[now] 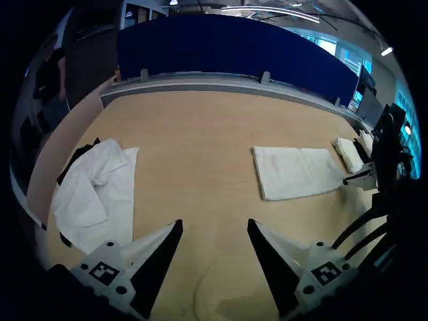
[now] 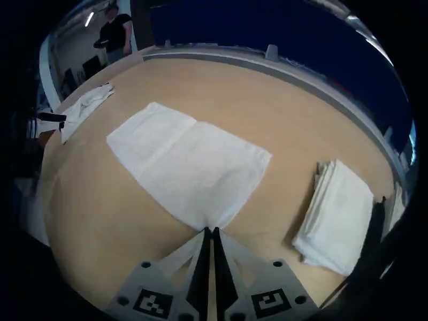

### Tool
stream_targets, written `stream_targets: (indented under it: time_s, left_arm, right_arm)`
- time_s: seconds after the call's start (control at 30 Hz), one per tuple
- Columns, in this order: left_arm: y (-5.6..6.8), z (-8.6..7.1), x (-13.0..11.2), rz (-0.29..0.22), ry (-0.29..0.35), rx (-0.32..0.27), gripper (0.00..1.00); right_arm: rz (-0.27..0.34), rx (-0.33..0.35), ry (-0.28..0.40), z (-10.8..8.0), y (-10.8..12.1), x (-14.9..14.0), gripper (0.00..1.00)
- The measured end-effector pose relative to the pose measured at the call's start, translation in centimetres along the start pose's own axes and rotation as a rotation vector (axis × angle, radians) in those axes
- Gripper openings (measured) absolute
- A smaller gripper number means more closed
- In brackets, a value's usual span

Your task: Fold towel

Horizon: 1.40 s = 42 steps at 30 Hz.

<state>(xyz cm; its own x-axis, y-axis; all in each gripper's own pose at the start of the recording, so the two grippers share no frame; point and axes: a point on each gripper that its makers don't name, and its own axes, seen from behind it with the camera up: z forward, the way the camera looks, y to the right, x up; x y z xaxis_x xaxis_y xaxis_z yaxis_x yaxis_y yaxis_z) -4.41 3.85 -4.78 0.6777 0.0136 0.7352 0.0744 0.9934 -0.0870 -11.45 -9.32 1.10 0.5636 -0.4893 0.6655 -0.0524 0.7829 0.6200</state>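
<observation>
A white towel [image 2: 190,166] lies flat on the wooden table, folded into a long strip with a crease across its middle. My right gripper [image 2: 210,231] is shut on the towel's near corner. In the left gripper view that same towel [image 1: 297,171] rests at the centre right, with the right gripper [image 1: 349,181] at its right end. My left gripper [image 1: 214,224] hovers open above bare table, well short of the towel, nothing between its fingers.
A rumpled heap of white cloth [image 1: 96,192] lies at the table's left edge. A stack of folded towels [image 2: 334,214] sits at the right. A blue partition [image 1: 230,51] runs along the far edge. A person [image 2: 115,29] stands far off.
</observation>
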Motion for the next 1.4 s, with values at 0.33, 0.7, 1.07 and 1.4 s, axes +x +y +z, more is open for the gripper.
stream_targets:
  time_s: [0.33,0.7,1.07,1.4]
  left_arm:
    - [0.0,-0.6,0.1,-0.006,0.002,-0.008,0.89]
    - [-0.3,-1.1,0.5,-0.014,0.014,-0.017,0.89]
    - [-0.4,-1.7,0.3,-0.024,0.020,-0.028,0.89]
    - [-1.0,-2.3,0.4,-0.044,0.040,-0.027,0.89]
  right_arm:
    - [-0.061,0.001,0.032,-2.4,-0.7,4.3,0.04]
    - [-0.194,-0.014,0.048,-3.9,-2.4,9.8,0.04]
    - [-0.243,-0.004,0.042,-3.6,-3.6,11.2,0.04]
    - [-0.363,0.054,0.042,-2.4,-7.5,14.9,0.04]
